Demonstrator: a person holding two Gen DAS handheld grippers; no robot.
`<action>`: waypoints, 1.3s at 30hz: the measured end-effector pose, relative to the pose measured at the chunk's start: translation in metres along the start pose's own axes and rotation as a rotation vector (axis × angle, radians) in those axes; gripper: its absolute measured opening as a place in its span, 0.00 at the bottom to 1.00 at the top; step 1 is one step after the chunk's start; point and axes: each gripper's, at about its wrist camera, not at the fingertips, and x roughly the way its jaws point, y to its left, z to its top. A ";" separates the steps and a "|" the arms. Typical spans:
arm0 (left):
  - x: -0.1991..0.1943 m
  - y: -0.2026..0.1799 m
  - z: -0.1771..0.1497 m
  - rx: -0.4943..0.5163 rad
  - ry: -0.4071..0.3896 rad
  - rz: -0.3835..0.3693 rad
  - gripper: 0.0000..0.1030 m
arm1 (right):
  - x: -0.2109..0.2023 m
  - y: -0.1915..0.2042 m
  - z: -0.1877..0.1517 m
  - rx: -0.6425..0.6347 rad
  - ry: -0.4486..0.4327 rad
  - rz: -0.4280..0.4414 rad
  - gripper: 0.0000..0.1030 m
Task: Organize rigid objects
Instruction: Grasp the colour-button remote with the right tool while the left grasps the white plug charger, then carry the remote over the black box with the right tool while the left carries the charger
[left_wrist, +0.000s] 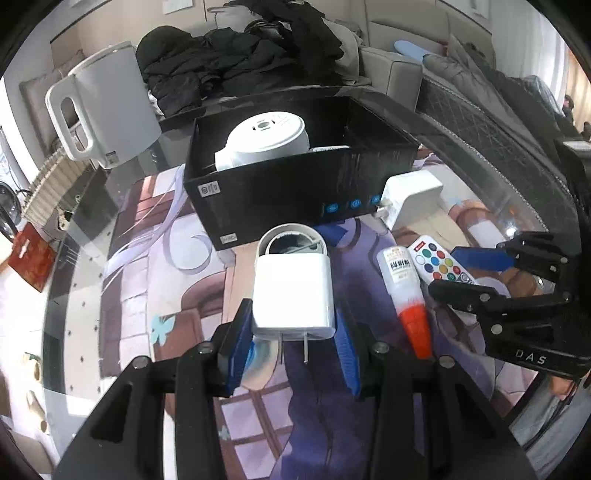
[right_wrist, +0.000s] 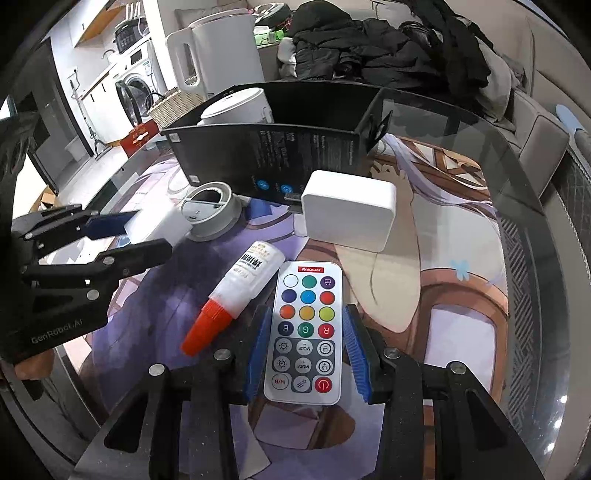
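Note:
My left gripper (left_wrist: 293, 332) is shut on a white plug charger (left_wrist: 293, 288), its two prongs pointing back at the camera. A round white ring (left_wrist: 291, 240) lies just beyond it, in front of the black box (left_wrist: 295, 192). In the right wrist view my right gripper (right_wrist: 308, 310) is open and straddles a white remote (right_wrist: 306, 332) with coloured buttons that lies flat on the mat. Its blue pads (right_wrist: 258, 343) stand close to both long edges, with a thin gap. A glue bottle (right_wrist: 247, 280) with an orange cap lies left of the remote.
The black box holds a round white device (left_wrist: 266, 140). A white square adapter (right_wrist: 347, 214) rests against the box's front corner. A white kettle (left_wrist: 107, 110) stands behind on the left. The glass table edge (right_wrist: 517, 229) curves round to the right, and dark clothes are piled on a sofa beyond.

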 end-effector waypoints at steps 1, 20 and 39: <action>-0.001 0.000 0.001 0.005 -0.008 0.002 0.45 | 0.000 0.002 0.000 -0.007 0.000 -0.004 0.38; 0.003 0.006 -0.002 -0.003 0.039 -0.027 0.39 | -0.004 0.005 -0.002 -0.018 -0.012 0.000 0.38; -0.081 0.013 0.012 0.000 -0.374 0.062 0.39 | -0.112 0.036 0.008 -0.086 -0.496 -0.035 0.38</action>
